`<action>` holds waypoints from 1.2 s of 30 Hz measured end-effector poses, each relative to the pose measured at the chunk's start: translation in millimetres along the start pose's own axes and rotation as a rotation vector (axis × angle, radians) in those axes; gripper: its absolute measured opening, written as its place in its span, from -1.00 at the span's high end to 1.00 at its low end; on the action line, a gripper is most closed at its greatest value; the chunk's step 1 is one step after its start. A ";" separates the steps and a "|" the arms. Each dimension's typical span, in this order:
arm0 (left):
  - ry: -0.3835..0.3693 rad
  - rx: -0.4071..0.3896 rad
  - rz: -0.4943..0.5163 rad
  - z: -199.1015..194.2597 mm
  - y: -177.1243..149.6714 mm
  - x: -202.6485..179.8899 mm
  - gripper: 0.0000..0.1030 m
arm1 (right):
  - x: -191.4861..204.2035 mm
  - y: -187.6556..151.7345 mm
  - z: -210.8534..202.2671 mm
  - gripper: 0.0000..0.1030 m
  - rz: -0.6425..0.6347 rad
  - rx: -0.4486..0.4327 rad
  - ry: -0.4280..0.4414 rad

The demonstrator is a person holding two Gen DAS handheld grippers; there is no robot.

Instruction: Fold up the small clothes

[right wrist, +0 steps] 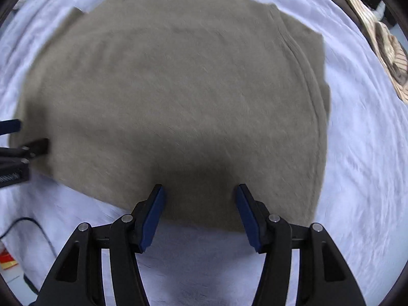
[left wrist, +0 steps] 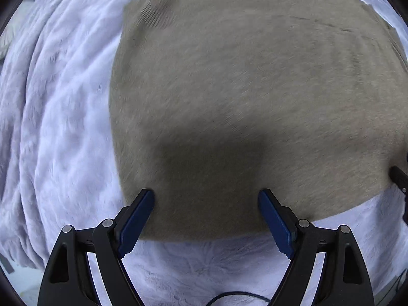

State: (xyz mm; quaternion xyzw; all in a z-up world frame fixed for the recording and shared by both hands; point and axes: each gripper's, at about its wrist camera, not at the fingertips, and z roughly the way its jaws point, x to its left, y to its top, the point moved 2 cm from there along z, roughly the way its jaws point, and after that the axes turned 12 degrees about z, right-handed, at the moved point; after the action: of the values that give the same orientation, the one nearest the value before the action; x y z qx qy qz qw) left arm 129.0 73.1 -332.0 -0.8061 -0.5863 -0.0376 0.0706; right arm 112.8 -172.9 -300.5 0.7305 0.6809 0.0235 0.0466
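A khaki knitted garment point(left wrist: 242, 89) lies spread flat on a pale lilac fleece blanket point(left wrist: 58, 132). My left gripper point(left wrist: 206, 197) is open and empty, its blue-padded fingers over the garment's near hem by its left corner. In the right wrist view the same garment point(right wrist: 178, 89) fills the middle. My right gripper point(right wrist: 199, 192) is open and empty over the near hem, towards the garment's right side. The left gripper also shows at the left edge of the right wrist view point(right wrist: 28, 137), over the hem's other end.
The blanket point(right wrist: 362, 153) covers the whole surface around the garment. A heap of brown and striped clothes point(right wrist: 380, 35) lies at the far right. A black cable point(right wrist: 33, 229) and a red object point(right wrist: 7, 260) sit at the near left edge.
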 end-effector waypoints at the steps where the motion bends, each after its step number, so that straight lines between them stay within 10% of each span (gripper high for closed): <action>1: -0.007 0.006 -0.015 1.0 -4.8 4.3 -0.72 | -11.2 -4.5 -2.5 -0.19 0.042 0.005 -0.004; 14: 0.037 -0.012 0.080 -33.6 -60.1 -8.9 -0.72 | -59.9 -67.4 -74.6 -0.20 0.204 -0.087 -0.033; 36: 0.098 -0.220 0.041 -161.6 -20.2 -27.8 -0.72 | 19.7 -16.7 -165.6 -0.20 0.156 -0.253 0.131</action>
State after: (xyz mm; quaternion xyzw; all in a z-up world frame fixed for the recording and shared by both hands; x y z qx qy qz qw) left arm 104.8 27.6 -175.0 -0.8181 -0.5577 -0.1395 0.0108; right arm 81.4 -146.1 -138.1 0.7663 0.6153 0.1604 0.0917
